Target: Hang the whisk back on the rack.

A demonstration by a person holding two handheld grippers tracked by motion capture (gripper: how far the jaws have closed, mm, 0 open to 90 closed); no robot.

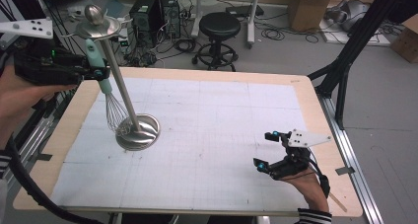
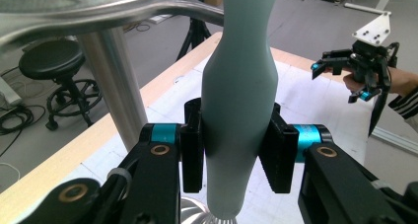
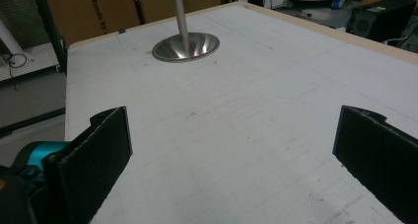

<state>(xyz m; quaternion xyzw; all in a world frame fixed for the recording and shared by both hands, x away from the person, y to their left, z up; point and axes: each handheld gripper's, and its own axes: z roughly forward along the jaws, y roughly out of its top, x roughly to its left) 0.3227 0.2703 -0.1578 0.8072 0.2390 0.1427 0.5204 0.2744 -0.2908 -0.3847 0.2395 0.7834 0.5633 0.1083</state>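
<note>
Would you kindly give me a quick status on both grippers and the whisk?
Left gripper shut on whisk handle, held upright beside the steel stand. Right gripper open, nothing held, low over the table. Nothing in the way.

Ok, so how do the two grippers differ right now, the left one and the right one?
The left gripper is shut on the whisk, clamping its pale green handle; the right gripper is open with nothing between its jaws. The left gripper is raised beside the metal stand at the table's far left corner; the right gripper sits low near the front right edge. Both have black jaws, blue fittings and a grey plate on top.
</note>
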